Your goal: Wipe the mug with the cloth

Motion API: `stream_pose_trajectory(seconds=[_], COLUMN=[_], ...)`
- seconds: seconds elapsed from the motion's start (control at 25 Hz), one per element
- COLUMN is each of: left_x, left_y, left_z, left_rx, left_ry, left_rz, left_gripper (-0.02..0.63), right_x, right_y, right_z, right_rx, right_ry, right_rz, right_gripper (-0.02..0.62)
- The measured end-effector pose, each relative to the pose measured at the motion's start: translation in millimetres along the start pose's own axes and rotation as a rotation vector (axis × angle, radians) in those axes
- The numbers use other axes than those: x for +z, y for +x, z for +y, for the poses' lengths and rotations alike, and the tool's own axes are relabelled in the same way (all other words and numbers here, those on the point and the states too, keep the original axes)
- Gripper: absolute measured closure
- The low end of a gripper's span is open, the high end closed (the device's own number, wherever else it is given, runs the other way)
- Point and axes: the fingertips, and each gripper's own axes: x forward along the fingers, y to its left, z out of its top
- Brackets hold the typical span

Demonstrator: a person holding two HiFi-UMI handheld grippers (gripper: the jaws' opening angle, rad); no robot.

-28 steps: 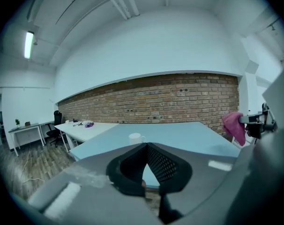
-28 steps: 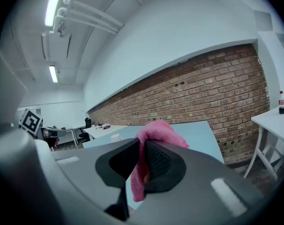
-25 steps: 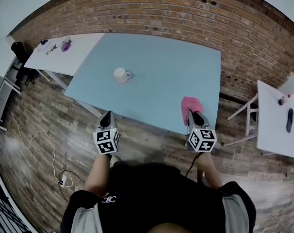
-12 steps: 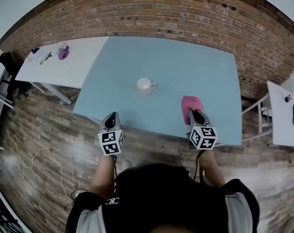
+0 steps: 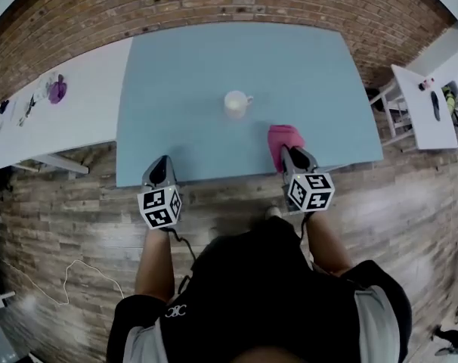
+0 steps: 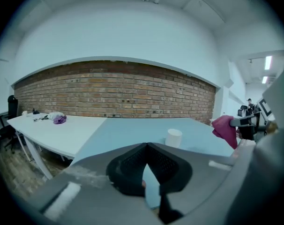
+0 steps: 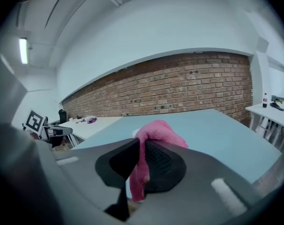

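Soft, even light from ceiling strip lamps leaves the blue desk matte and uniformly bright from edge to edge, the floor near the person dimmer. All three views are fisheye, bowing the brick wall and the desk's edges and fading to black at the corners. In the gripper views the left gripper and right gripper loom close, grey and out of focus.
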Motion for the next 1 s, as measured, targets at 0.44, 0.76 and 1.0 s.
stream_pose_trajectory(seconds=[0.44,0.76,1.0], left_x=[-16,-19,-18], left_y=[12,33,47], left_z=[-31,-69,-90], left_rx=[-0.070,-0.094,-0.102], left_ry=[-0.007,0.023,0.059], left_rz=[0.030,0.061,0.074], left_gripper=[0.598,0.598,0.597], right_x=[-17,-31,-40], right_y=[2,10,31], right_z=[3,-1,-6], right_rx=[0.013,0.101,0.187], right_ry=[-0.021,-0.042,-0.054], right_rz=[0.044,0.084,0.130], right_gripper=[0.555,0.555,0.555])
